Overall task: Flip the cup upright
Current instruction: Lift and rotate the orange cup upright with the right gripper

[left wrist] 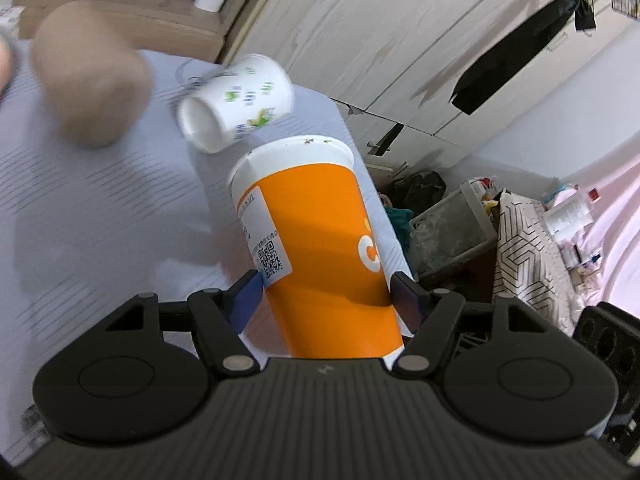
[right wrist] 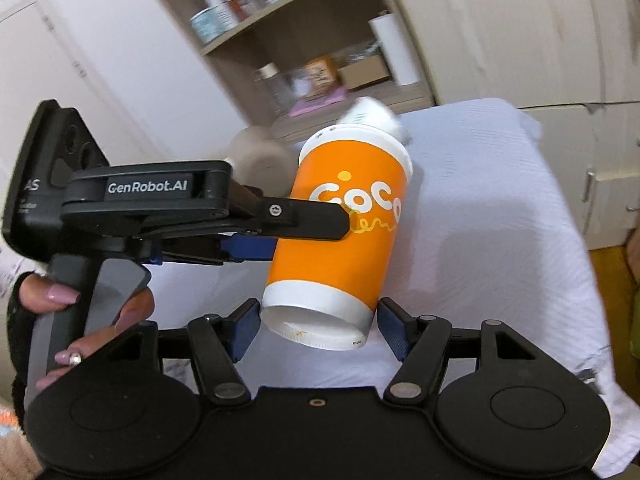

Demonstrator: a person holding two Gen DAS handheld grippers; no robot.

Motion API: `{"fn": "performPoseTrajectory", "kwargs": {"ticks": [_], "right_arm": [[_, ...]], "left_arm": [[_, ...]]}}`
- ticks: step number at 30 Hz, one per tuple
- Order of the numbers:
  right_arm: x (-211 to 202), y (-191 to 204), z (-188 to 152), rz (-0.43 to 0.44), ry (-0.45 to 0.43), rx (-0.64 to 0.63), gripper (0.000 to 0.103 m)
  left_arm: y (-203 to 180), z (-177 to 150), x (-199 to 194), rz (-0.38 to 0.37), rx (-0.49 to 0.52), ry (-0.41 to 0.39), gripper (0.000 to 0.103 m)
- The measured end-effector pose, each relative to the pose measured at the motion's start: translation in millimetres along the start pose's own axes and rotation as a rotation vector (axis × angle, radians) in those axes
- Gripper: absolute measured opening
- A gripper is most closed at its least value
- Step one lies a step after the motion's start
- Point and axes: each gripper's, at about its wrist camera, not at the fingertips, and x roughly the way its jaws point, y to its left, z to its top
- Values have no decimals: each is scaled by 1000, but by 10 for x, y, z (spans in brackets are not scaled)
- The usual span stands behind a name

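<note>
My left gripper (right wrist: 312, 236) clamps the orange paper cup (right wrist: 340, 232) mid-tilt; my right gripper (right wrist: 316, 324) hangs open. Squeezing harder could crush it.

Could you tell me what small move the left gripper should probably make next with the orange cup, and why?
Probably lower it onto the white cloth and release. The left gripper grips the orange cup in the air, rim up, base down, only slightly tilted. The right gripper is open beside its base, not gripping.
</note>
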Motion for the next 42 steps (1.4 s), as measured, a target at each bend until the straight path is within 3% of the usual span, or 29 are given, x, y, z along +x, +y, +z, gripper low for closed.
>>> {"fn": "performPoseTrajectory", "kwargs": {"ticks": [10,13,18,21,27,30,42], "right_arm": [[566,471,60,95,101,-38,70],[729,577,70,89,128,-58,70],[857,656,126,76,162,-91,70],[856,691,196,78,168,-131,77],[759,740,336,74,146,-207,78],[870,712,444,79,157,-203,78],[1223,620,564,128,209,-134,78]], "left_arm": [[604,-79,-539,70,-61,-36,69],[778,-81,-587,78,-82,-22,69],[988,-81,-614,35,-86,3,69],[1064,-80,-627,0,-82,23,69],[1074,-30,-688,-28,-39,7,81],[1105,10,-690,-62,-49,5,85],[1262,62,-586,-54,-99,32,85]]}}
